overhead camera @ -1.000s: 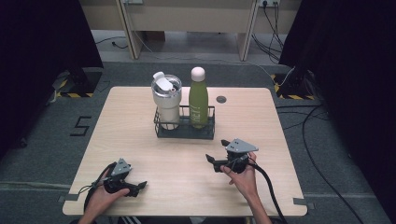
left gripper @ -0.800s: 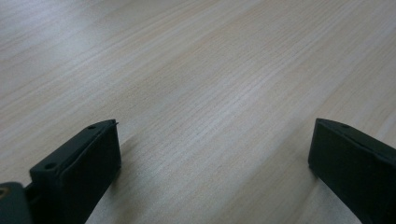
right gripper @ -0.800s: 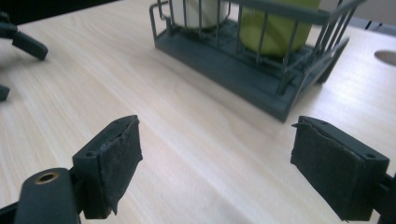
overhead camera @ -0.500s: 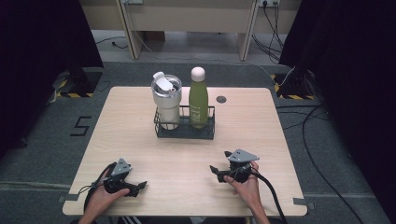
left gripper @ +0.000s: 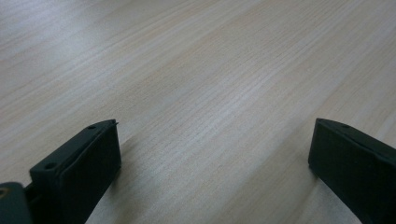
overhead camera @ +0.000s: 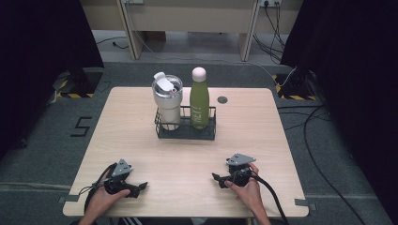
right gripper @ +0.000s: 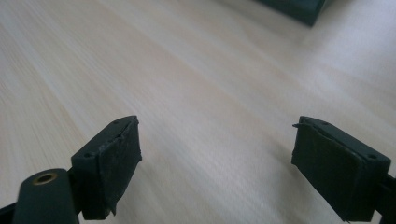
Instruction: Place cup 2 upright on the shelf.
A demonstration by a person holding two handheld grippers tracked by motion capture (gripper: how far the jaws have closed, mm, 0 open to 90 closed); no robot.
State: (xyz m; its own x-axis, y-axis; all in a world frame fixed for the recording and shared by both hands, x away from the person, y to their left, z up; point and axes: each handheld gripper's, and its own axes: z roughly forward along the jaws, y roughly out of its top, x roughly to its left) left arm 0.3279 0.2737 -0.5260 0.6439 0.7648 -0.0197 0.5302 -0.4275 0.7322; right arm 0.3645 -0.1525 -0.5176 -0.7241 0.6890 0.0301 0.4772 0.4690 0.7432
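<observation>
Pale wooden tabletop [overhead camera: 263,136] is carrying a wire basket [overhead camera: 186,131] holding a steel tumbler [overhead camera: 167,101] and green bottle [overhead camera: 200,99], well apart from both tools; left tool [overhead camera: 140,186] and right tool [overhead camera: 217,178] are lying low near the front edge, jaws wide apart, gripping nothing.

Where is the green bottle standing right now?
In the high view, the green bottle stands upright in the right half of the black wire rack at the table's far middle, just right of the steel tumbler, well beyond both tongs.

High view: above the near edge, facing forward and down over the whole table [overhead camera: 141,136].
Left gripper view: very low, close to the tabletop.
Right gripper view: equally low and close.
Shared: the wooden tabletop.
</observation>
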